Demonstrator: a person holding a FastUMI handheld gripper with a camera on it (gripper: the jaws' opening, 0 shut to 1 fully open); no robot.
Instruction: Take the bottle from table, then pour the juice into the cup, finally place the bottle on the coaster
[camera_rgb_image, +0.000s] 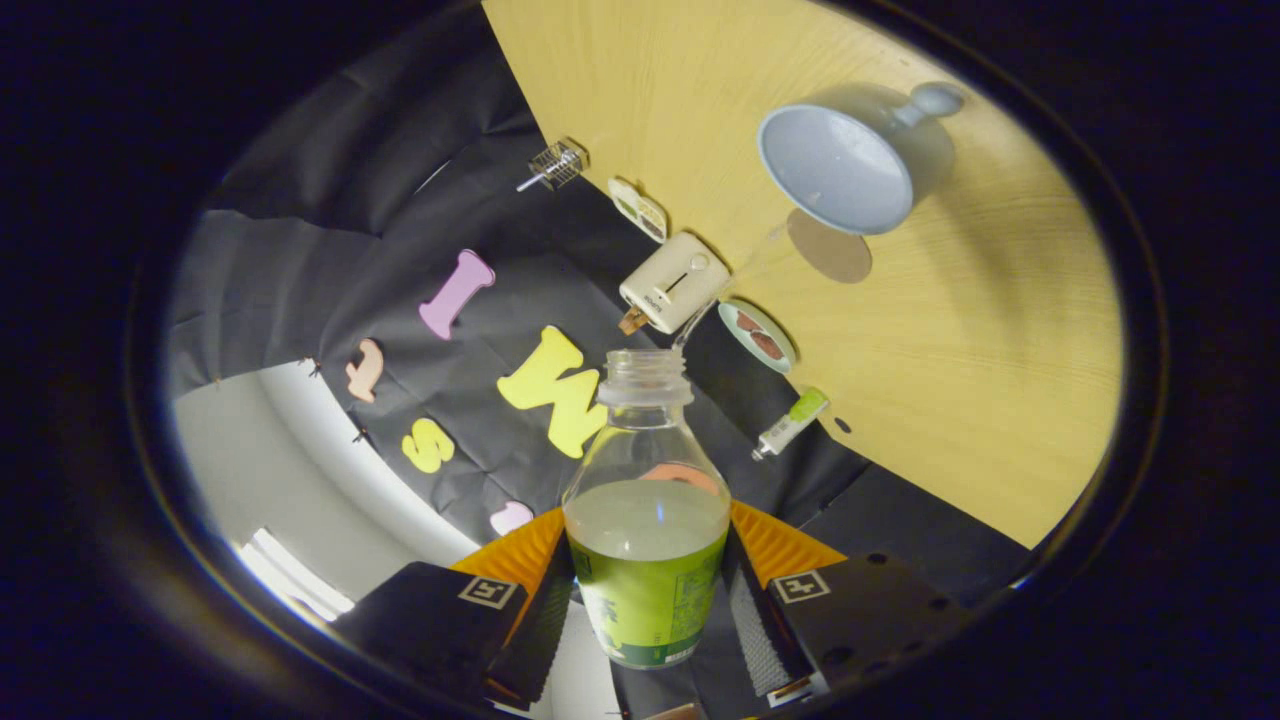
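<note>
We see a staged booth, not a real kitchen: black cloth wall (300, 270) behind a pale wood table (980, 330) with household props, a toaster (673, 283), small plate (757, 335) and cup (840, 165).

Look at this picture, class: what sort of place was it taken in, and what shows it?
Probably a staged test booth, not a real kitchen: black cloth hangs behind a bare wooden table set with props, including a cup and a small toaster. The gripper holds an open bottle.
</note>
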